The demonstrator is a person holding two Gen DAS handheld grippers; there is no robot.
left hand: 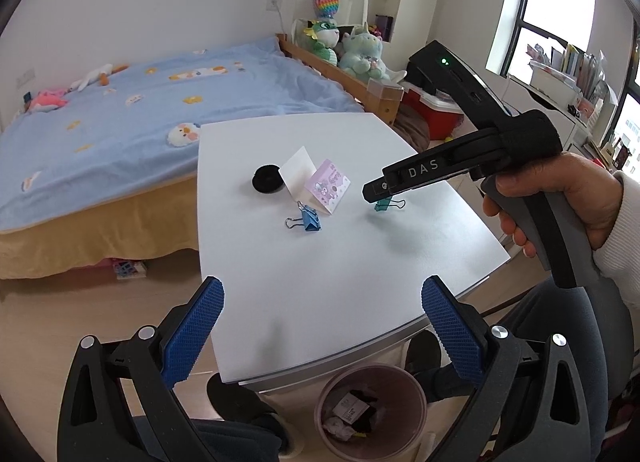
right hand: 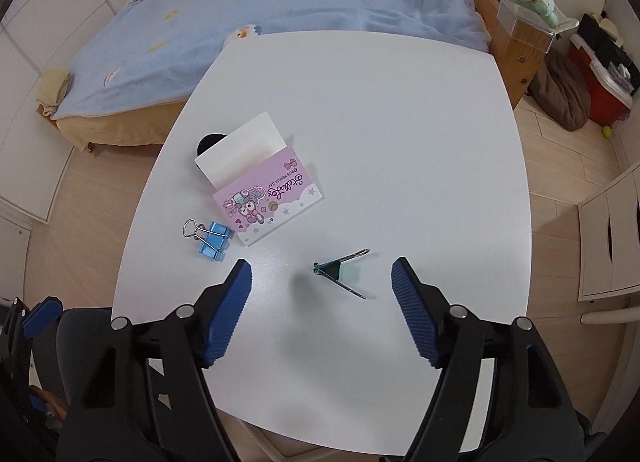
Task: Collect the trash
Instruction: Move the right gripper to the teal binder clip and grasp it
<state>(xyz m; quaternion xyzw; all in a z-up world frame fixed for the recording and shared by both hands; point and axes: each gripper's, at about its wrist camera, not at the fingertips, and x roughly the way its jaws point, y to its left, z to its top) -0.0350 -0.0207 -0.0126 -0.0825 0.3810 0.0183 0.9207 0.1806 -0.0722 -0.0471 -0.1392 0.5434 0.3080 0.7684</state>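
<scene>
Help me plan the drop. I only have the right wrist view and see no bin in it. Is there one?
Observer: Yes. The left wrist view shows a pink bin on the floor, just below the near edge of the table.
Operator: Is it empty?
Observer: No. Crumpled paper and a dark wrapper lie inside it.
Operator: What is the black thing half hidden behind the white card?
Observer: It is a round black object that lies flat on the table beside the white card. I cannot tell what it is.
</scene>
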